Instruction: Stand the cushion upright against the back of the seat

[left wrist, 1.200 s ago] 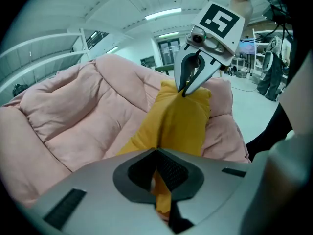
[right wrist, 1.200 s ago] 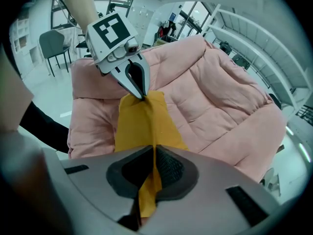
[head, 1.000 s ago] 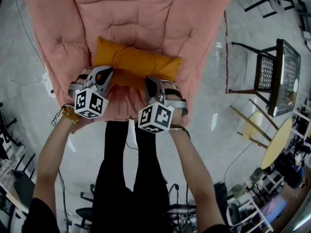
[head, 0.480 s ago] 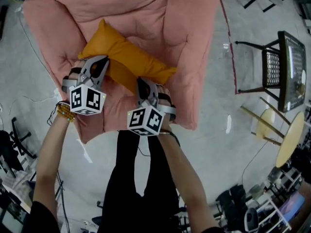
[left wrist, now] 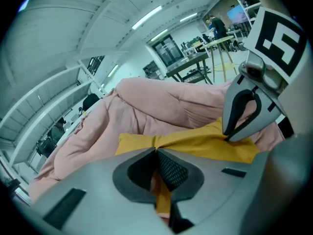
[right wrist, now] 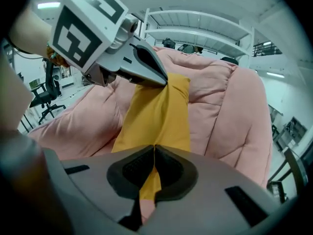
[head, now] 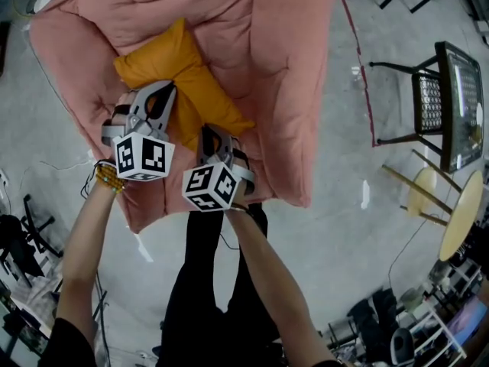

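diagonally across the pink padded seat [head: 283, 90] lies the orange cushion [head: 164, 63], its long axis slanting from upper left to lower right in the head view. left gripper [head: 157, 98] and right gripper [head: 210, 140] each pinch its fabric, jaws clamped tight on its near edge.

The cushion [head: 179, 79] is matt orange cloth of smooth weave. The seat [head: 260, 67] is matt pink cloth, quilted and puckered. The left claw [left wrist: 156, 151] and right claw [right wrist: 154, 148] have smooth matt grey plastic shells; their pads [left wrist: 172, 170] are black and finely textured. The floor [head: 359, 266] is smooth and slightly glossy.
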A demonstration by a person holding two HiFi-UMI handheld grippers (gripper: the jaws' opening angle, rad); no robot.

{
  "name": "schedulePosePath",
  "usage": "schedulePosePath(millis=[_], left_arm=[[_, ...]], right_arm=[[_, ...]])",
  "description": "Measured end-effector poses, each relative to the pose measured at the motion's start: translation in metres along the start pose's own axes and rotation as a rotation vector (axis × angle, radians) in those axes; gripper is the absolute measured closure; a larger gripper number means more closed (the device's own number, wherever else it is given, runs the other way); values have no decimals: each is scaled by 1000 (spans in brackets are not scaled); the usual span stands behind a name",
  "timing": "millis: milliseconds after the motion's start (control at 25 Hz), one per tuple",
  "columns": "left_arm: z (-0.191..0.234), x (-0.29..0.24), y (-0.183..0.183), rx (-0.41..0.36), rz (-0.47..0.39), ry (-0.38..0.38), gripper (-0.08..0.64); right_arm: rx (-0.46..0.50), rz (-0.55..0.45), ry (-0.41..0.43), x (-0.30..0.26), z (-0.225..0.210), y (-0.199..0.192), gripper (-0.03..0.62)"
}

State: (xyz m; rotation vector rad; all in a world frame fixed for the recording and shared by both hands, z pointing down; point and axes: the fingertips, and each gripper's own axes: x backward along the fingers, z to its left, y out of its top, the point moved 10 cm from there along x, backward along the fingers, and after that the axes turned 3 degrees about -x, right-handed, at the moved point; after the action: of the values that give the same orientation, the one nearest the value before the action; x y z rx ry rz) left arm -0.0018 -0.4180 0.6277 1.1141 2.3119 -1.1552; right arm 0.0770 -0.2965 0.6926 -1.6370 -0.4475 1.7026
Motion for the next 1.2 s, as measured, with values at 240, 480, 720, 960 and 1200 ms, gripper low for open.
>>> schedulePosePath(millis=[240,480,720,960,1200], left_arm=[[4,1,9,-12,-46,19,541],[8,-8,10,17,-75,34,541],[8,-25,9,31,-104,-10,541],[11,-43,1,51,-76,-29,541],[0,-50,-4,19,-43,-52,540]], right_arm=[[-77,-2,5,-17,2,5,574],[-190,-15,-19,-30,9,12,574],[-312,-7,-61,-50,6,7,574],[-354,15,-29,-78,2,5,574],[-350,76,-8,-94,0,-6,571]])
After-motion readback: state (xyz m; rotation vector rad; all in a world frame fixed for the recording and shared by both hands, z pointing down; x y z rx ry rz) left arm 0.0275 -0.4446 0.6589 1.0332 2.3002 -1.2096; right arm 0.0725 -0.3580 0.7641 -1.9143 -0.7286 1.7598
